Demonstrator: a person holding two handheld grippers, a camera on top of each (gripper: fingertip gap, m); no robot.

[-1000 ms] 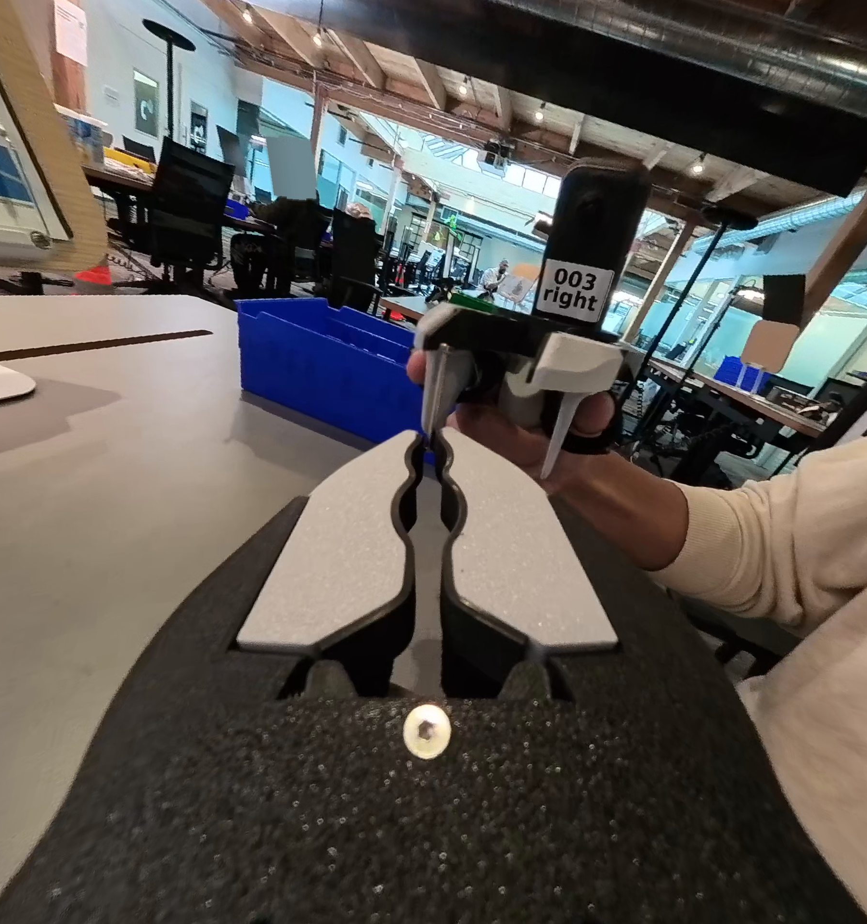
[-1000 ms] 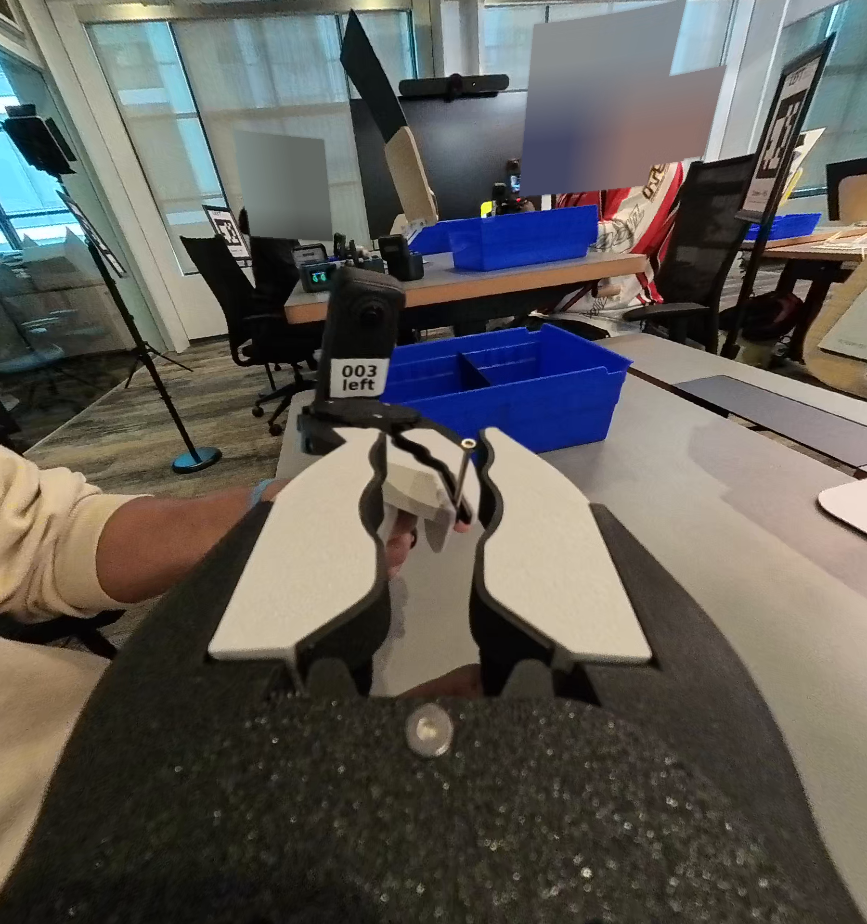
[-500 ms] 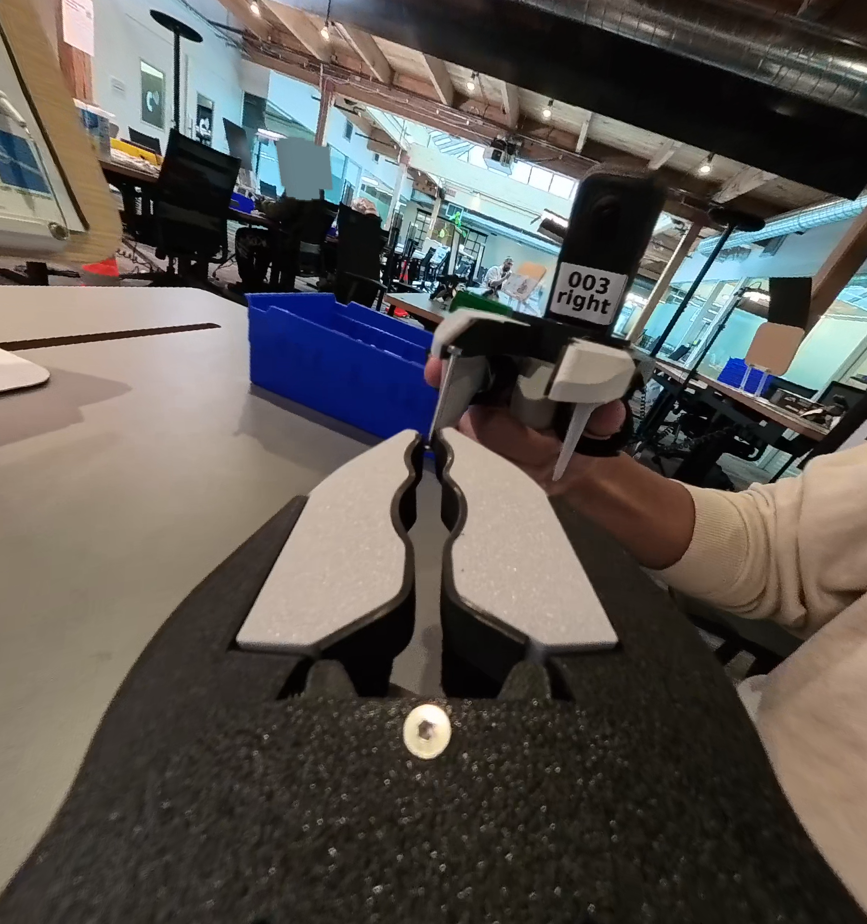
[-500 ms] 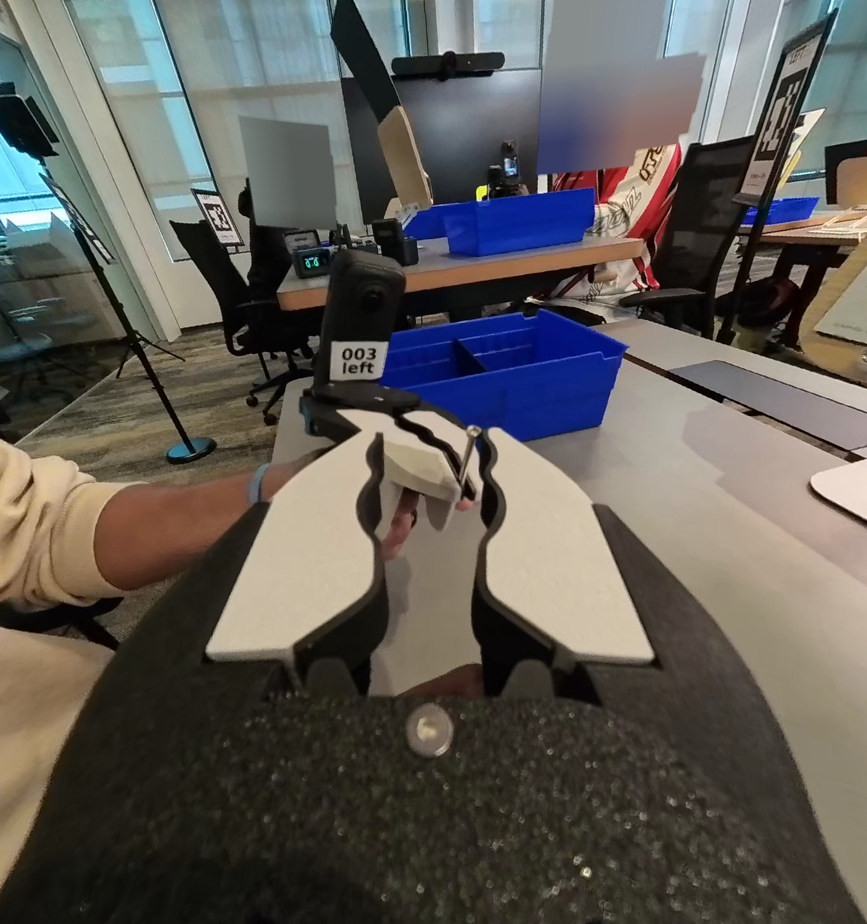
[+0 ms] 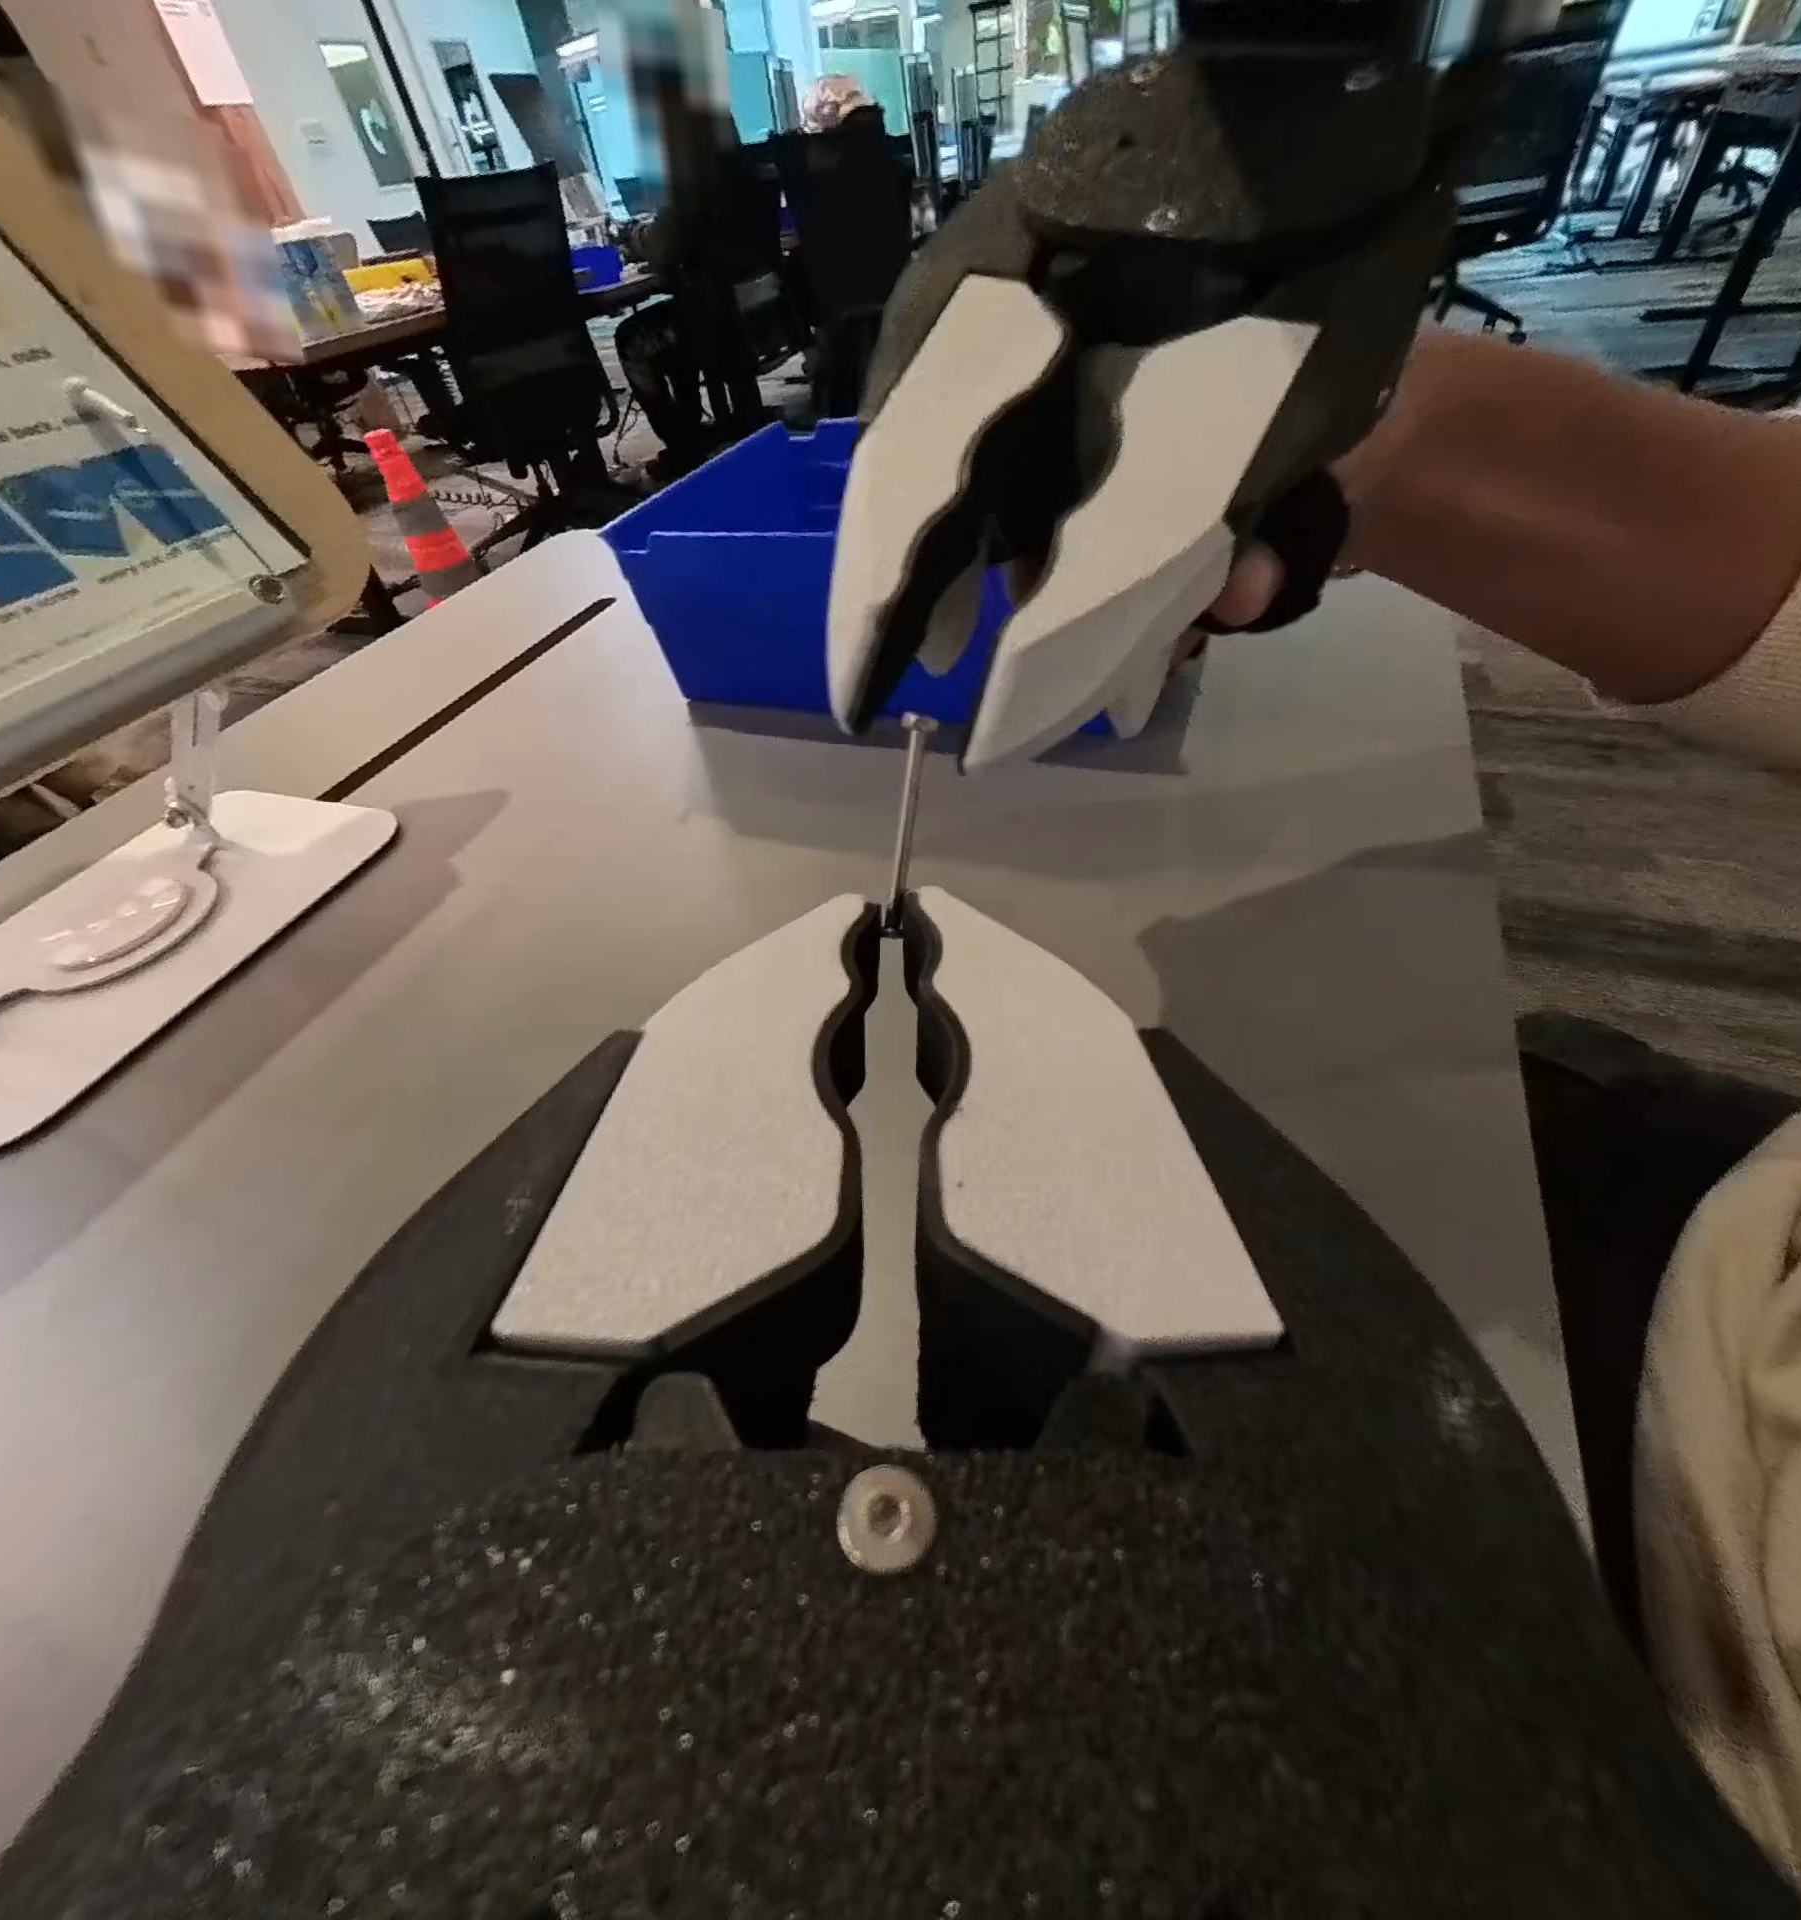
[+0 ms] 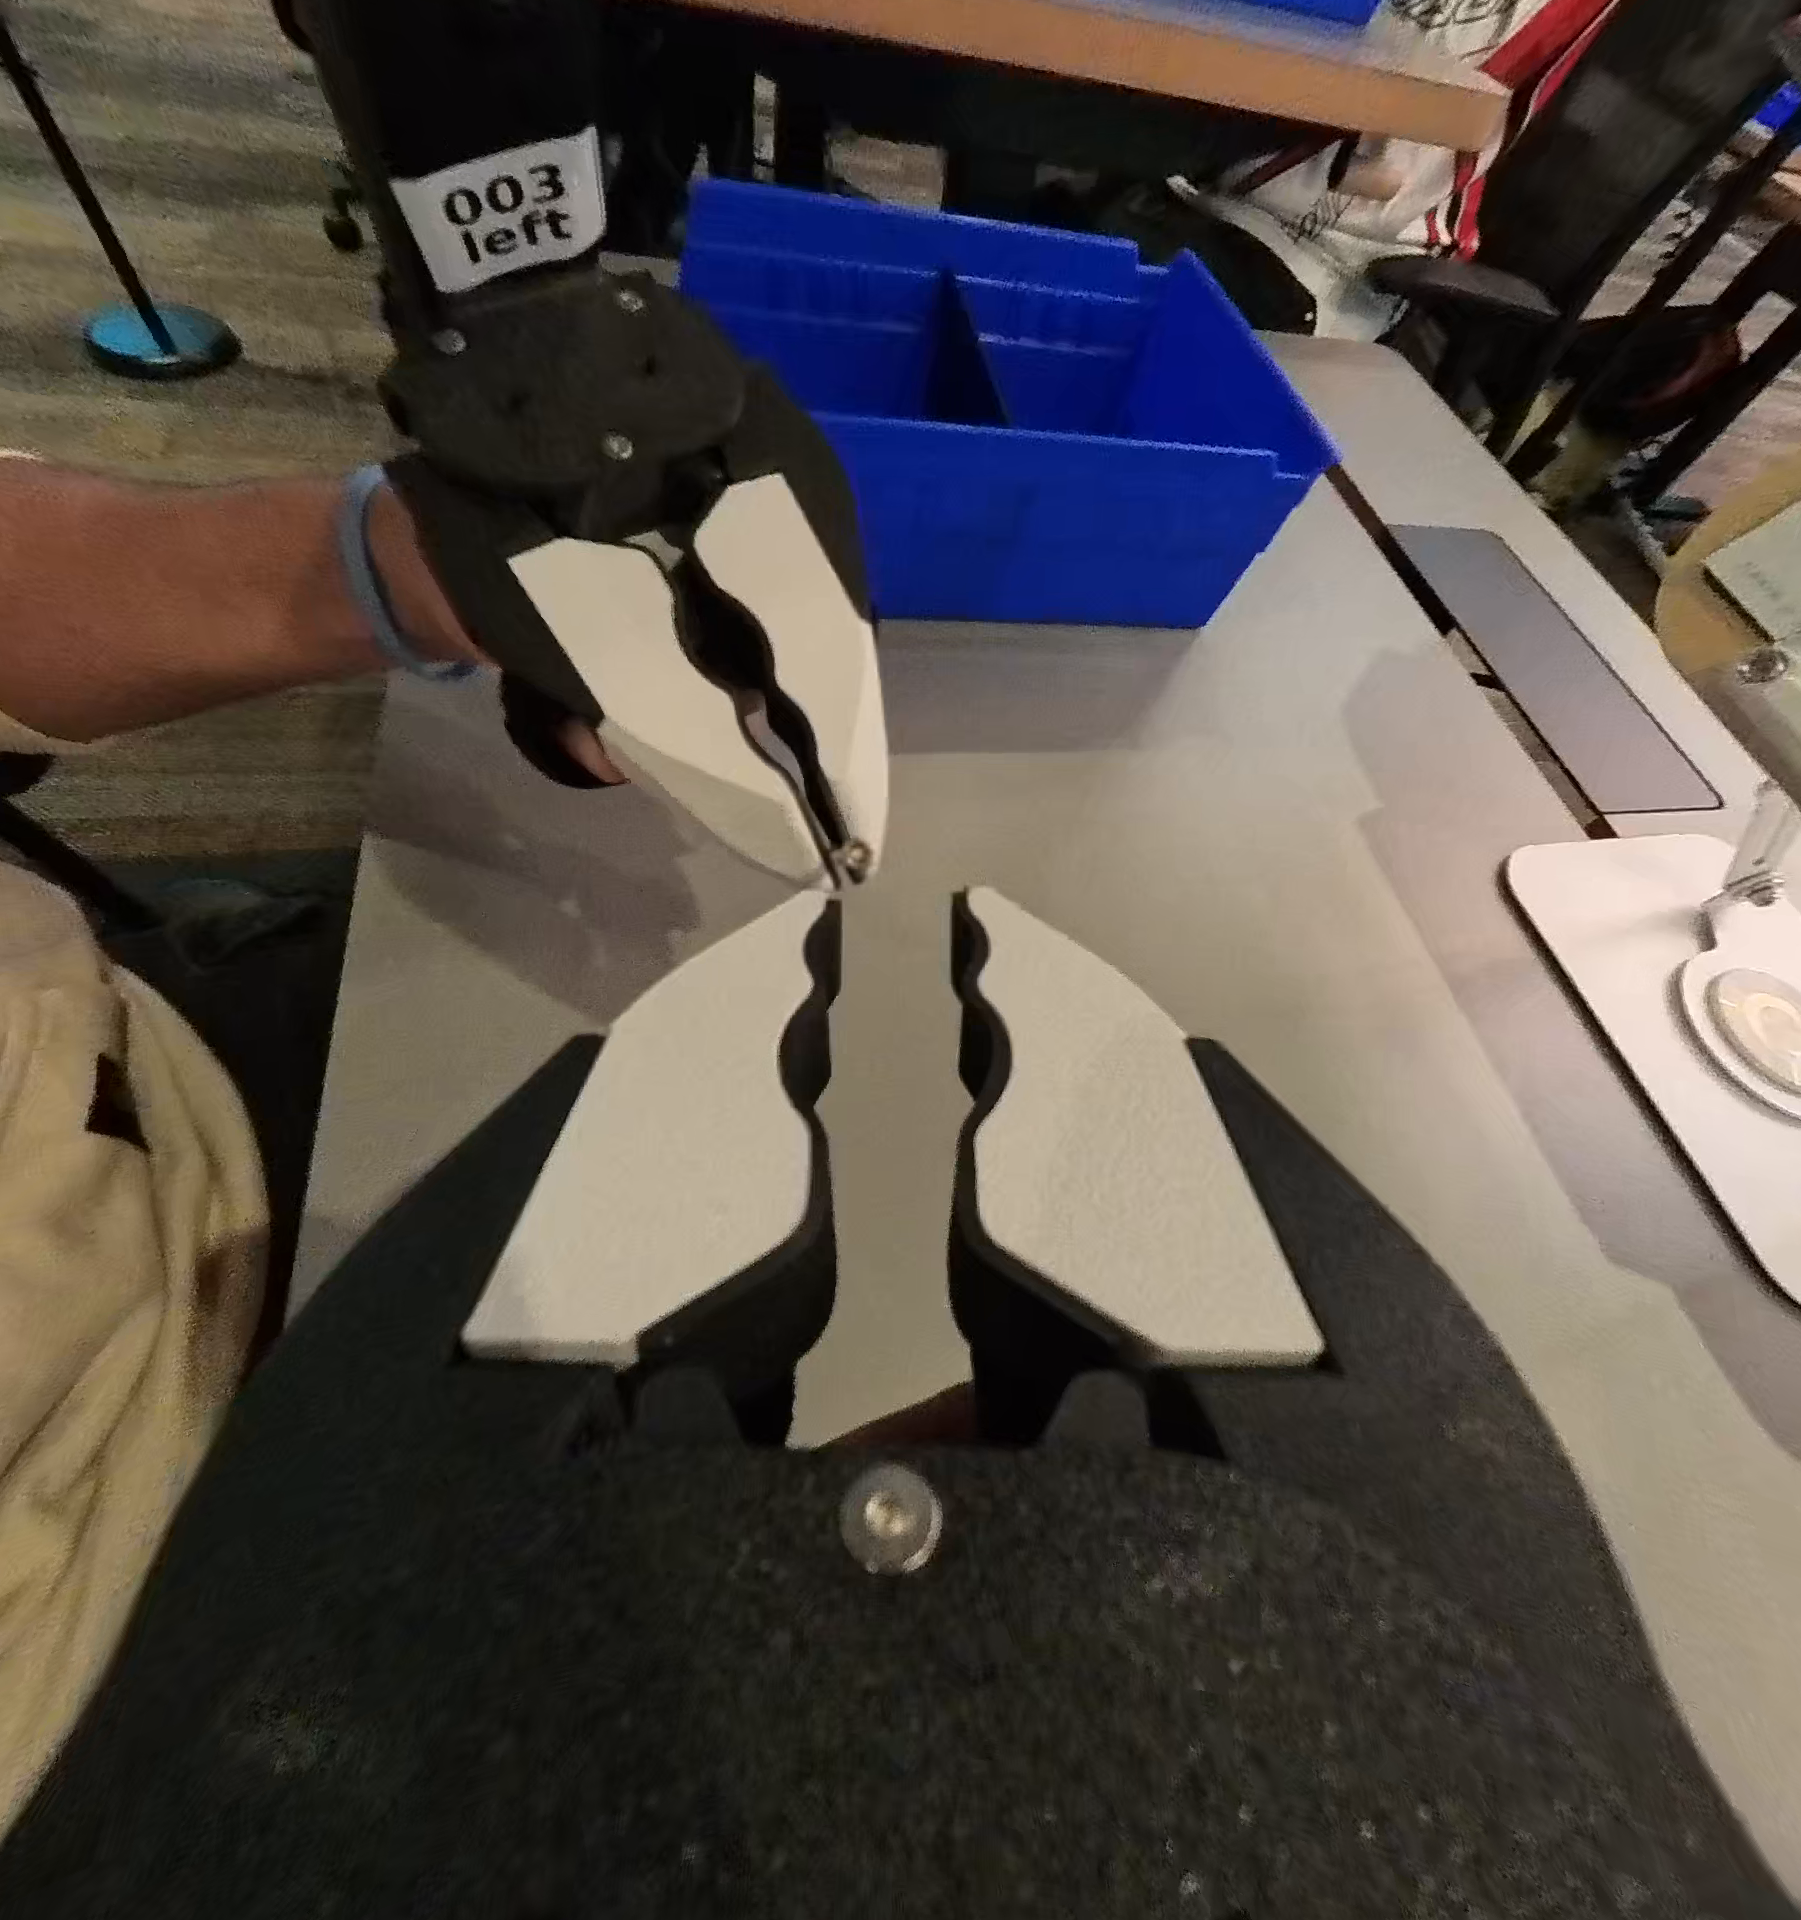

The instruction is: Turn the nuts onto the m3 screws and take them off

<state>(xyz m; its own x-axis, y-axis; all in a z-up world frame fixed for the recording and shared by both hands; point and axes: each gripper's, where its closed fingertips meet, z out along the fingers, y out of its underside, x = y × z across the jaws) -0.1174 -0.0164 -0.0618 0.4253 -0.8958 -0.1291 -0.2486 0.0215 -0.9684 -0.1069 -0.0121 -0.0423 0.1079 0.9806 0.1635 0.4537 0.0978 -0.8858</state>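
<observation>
My left gripper [image 5: 893, 914] is shut on the lower end of a thin m3 screw [image 5: 904, 821], which stands up from its fingertips above the grey table [image 5: 460, 831]. A small dark bit at the tips may be a nut; I cannot tell. My right gripper [image 5: 911, 743] comes from above, open, with its fingertips on either side of the screw head. In the right wrist view the right gripper [image 6: 896, 899] is open and empty. There the left gripper [image 6: 844, 868] holds the screw head [image 6: 854, 854] just beyond the right gripper's left fingertip.
A blue divided bin [image 5: 750, 582] stands behind the grippers and also shows in the right wrist view [image 6: 1031, 436]. A white stand base [image 5: 148, 935] with a framed sign lies to the side. Both arms wear cream sleeves. The table edge is near my body. Both grippers' tips are close together, under 4 cm apart.
Both grippers have tilted down toward the table and drawn closer together. The right gripper's open tips have come around the screw head. The left gripper stays shut on the screw.
</observation>
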